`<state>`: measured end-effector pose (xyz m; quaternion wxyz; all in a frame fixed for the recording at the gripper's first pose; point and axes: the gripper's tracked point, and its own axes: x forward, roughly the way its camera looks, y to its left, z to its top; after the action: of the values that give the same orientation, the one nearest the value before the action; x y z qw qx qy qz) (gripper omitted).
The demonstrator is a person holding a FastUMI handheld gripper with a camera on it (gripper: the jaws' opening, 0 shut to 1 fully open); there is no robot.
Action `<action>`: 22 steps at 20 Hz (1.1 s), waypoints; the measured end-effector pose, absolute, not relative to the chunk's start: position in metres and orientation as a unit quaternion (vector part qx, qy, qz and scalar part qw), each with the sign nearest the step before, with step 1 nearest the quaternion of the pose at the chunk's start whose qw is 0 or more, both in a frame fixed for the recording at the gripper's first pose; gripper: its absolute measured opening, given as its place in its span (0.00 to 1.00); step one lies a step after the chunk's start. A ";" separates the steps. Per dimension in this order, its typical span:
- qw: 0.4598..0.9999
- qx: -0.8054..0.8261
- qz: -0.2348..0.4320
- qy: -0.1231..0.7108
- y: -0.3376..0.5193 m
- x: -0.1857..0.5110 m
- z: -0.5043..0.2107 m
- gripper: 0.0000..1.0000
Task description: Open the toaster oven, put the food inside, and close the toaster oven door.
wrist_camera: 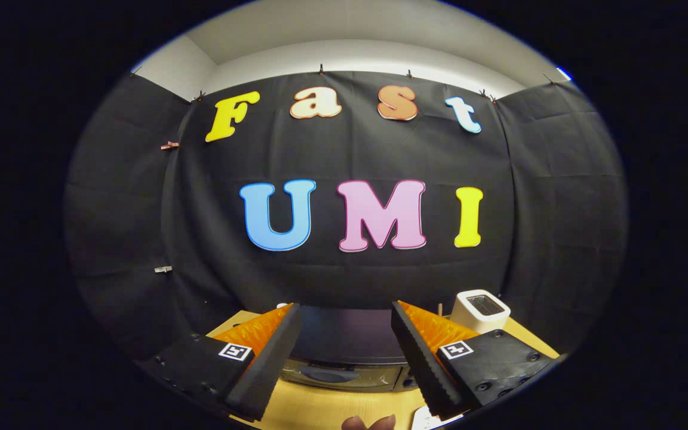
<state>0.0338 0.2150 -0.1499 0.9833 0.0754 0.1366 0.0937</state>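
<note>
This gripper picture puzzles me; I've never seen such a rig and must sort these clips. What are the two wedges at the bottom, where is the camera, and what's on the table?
The camera rides on a hand-held gripper and looks forward along its two fingers, the wedges you see. They stand open with nothing between them. No robot arm is involved; a person carries the tool. Beyond the fingers, on a wooden table, sits the dark toaster oven, seen from above its front. A small white box-like container stands past the right finger. The pale bit nearest the camera looks like fingertips.
</note>
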 end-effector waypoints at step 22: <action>0.949 0.050 0.030 0.309 0.263 0.066 -0.349 0.97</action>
<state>0.0656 0.2634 -0.3486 0.9494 0.0504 0.3086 0.0301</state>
